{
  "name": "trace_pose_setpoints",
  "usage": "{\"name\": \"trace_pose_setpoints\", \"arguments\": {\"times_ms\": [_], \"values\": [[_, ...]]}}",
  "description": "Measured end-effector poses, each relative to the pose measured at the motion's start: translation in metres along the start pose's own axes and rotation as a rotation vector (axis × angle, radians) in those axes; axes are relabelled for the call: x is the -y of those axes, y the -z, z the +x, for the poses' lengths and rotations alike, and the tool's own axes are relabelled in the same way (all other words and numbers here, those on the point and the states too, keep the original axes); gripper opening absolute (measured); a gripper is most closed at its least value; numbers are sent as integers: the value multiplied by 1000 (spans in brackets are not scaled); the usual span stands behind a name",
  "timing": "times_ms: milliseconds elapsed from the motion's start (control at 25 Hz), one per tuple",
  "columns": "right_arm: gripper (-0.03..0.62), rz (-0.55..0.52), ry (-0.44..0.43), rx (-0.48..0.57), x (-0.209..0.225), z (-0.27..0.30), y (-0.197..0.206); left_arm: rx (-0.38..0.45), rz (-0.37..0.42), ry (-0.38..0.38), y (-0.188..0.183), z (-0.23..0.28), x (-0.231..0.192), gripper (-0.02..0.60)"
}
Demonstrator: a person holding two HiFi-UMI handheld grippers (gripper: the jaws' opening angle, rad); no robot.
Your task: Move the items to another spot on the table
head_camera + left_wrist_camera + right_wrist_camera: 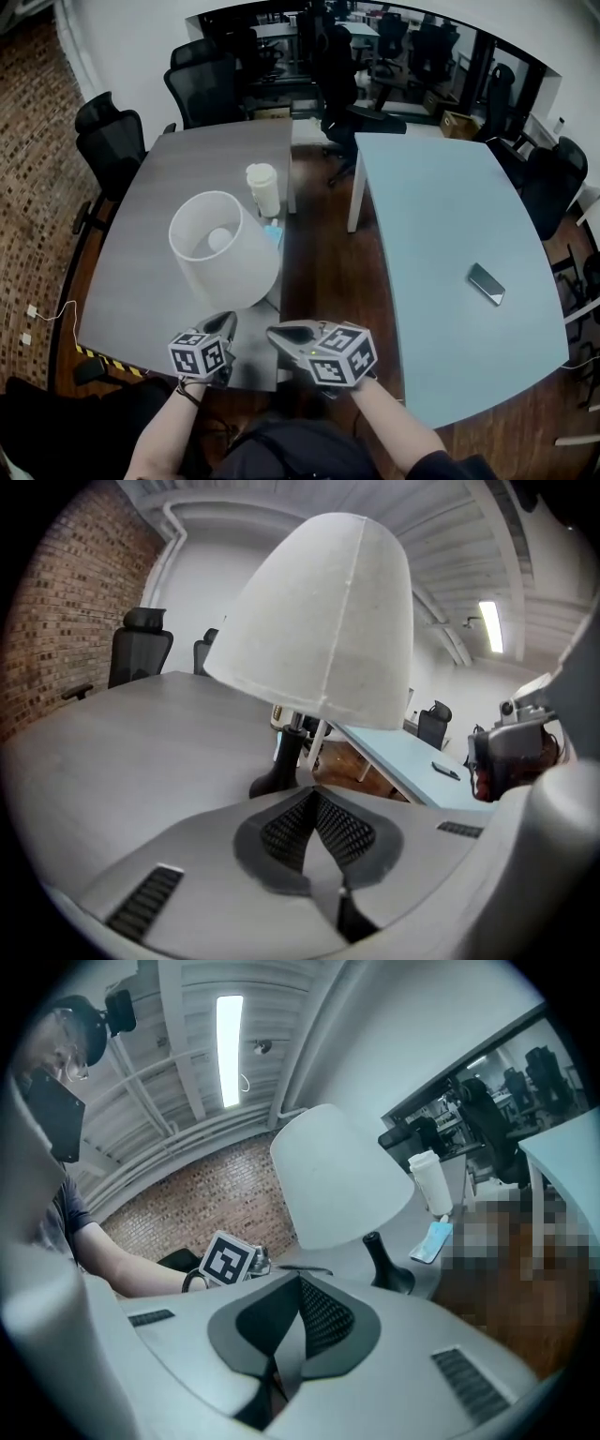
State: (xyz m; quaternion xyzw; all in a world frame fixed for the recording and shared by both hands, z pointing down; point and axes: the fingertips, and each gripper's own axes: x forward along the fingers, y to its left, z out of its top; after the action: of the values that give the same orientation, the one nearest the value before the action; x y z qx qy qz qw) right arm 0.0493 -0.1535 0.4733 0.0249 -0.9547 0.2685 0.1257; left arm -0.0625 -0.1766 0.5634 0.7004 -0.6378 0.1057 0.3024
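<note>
A table lamp with a white shade [223, 248] stands near the front right of the grey table [131, 281]. Its black base [279, 772] shows under the shade [319, 621] in the left gripper view. Behind it are a white lidded cup [263, 189] and a blue flat packet [273, 234]. My left gripper [225, 324] hovers just in front of the lamp, shut with nothing between the jaws [314, 794]. My right gripper [277, 335] hangs beside it at the table's right edge, also shut and empty [300, 1279]. It looks at the shade [337, 1180], the cup [431, 1180] and the packet [431, 1239].
A light blue table [441, 216] stands to the right across a gap of wooden floor, with a phone [486, 283] lying on it. Black office chairs ring the far and left sides. A cable and yellow-black tape lie at the grey table's front left corner.
</note>
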Motion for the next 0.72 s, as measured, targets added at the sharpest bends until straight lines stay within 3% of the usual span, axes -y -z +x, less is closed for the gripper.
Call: {"name": "trace_pose_setpoints", "arguments": {"times_ms": [200, 360, 480, 720], "values": [[9, -16, -27, -16, -3, -1, 1, 54, 13, -51, -9, -9, 4, 12], [9, 37, -51, -20, -1, -4, 8, 82, -19, 3, -13, -10, 24, 12], [9, 121, -57, -2, 5, -10, 10, 86, 43, 36, -19, -11, 39, 12], [9, 202, -104, 49, 10, -25, 5, 106, 151, 16, -35, -19, 55, 12]]}}
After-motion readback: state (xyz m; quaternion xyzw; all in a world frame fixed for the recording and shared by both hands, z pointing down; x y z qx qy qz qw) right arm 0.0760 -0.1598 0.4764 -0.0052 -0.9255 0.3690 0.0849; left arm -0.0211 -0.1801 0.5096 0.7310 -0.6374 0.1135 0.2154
